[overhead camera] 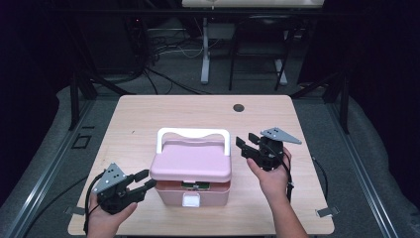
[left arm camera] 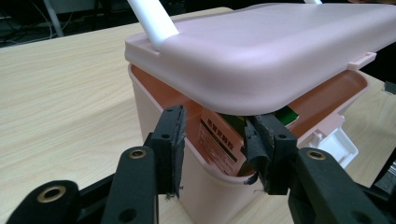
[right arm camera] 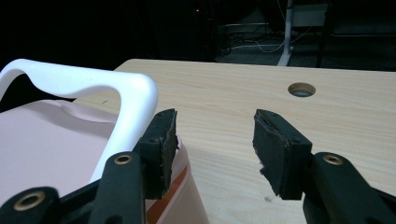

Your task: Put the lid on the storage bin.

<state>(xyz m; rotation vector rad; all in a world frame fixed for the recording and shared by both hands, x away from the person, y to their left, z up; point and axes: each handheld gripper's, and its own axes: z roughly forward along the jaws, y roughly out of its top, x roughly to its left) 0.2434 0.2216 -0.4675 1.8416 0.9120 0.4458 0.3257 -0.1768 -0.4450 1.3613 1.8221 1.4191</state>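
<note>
A pink lidded box (overhead camera: 190, 167) with a white handle (overhead camera: 193, 133) stands mid-table. Its lid (left arm camera: 280, 51) sits slightly raised and askew, and a printed packet (left arm camera: 219, 147) and a green one (left arm camera: 286, 115) show in the gap under it. My left gripper (overhead camera: 147, 179) is open at the box's front left corner, and in the left gripper view (left arm camera: 215, 140) the pads stand on either side of that corner without pressing on it. To the right of the box, my right gripper (overhead camera: 241, 147) is open and empty. Its jaws (right arm camera: 215, 140) are beside the handle's (right arm camera: 126, 93) right end.
A white latch (overhead camera: 191, 200) hangs open on the box's front. The wooden table (overhead camera: 148, 114) has a round cable hole (overhead camera: 238, 107) at the back. Dark floor, cables and frame legs lie beyond the table.
</note>
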